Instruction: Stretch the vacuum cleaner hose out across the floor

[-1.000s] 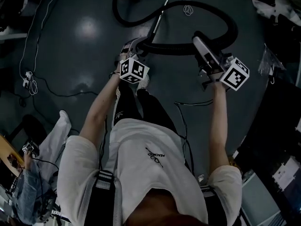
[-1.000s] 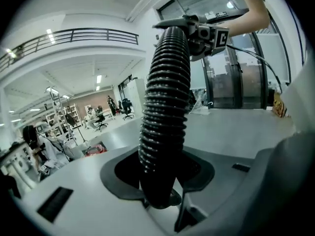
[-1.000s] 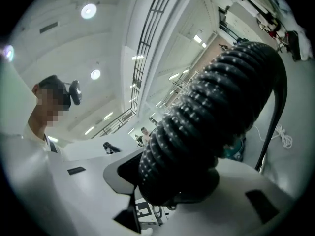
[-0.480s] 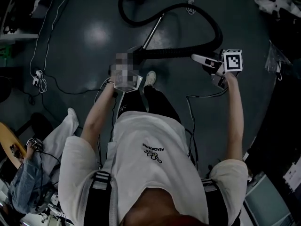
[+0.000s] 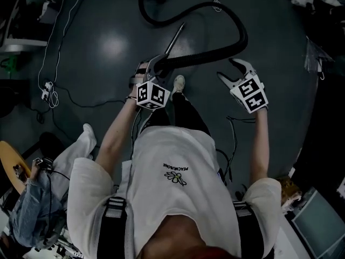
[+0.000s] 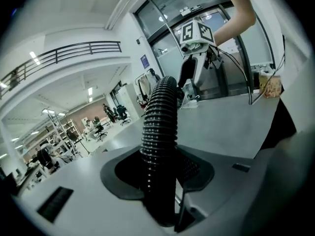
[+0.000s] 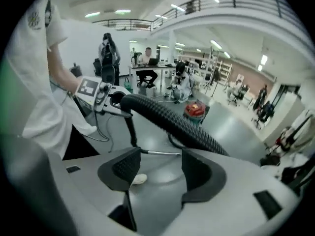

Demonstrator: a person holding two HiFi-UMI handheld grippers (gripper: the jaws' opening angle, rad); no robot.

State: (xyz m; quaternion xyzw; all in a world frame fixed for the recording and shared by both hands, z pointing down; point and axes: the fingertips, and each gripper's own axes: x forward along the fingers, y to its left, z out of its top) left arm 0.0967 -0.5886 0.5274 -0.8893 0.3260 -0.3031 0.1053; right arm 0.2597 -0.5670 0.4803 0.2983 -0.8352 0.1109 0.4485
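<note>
Black ribbed plastic, the vacuum cleaner hose (image 5: pixel 215 53) sweeps in a wide loop over the dark floor (image 5: pixel 108 36) in the head view, running from the top of the frame round to the right and back toward the person's feet. The left hand-held gripper (image 5: pixel 156 66) is at the near end of the hose, beside a thin metal wand (image 5: pixel 175 39) that slants away across the floor. The right hand-held gripper (image 5: pixel 230 72) hangs just below the hose's curve, clear of it, fingers spread. A pale shoe (image 5: pixel 178 82) shows between the two.

In the left gripper view, the left hand-held gripper (image 6: pixel 157 167) is clamped on the hose (image 6: pixel 157 132), both pads pressed to its ribs, and the hose rises away toward the right hand-held gripper (image 6: pixel 189 85) in the distance.

In the right gripper view, the right hand-held gripper (image 7: pixel 160 168) has just been opening; its jaws stand wide apart with nothing between them. The hose (image 7: pixel 182 124) arcs past beyond the tips, not touching them, over to the left hand-held gripper (image 7: pixel 114 100) that holds its end. The wand (image 7: pixel 160 153) and shoe (image 7: pixel 139 179) lie on the floor below.
</note>
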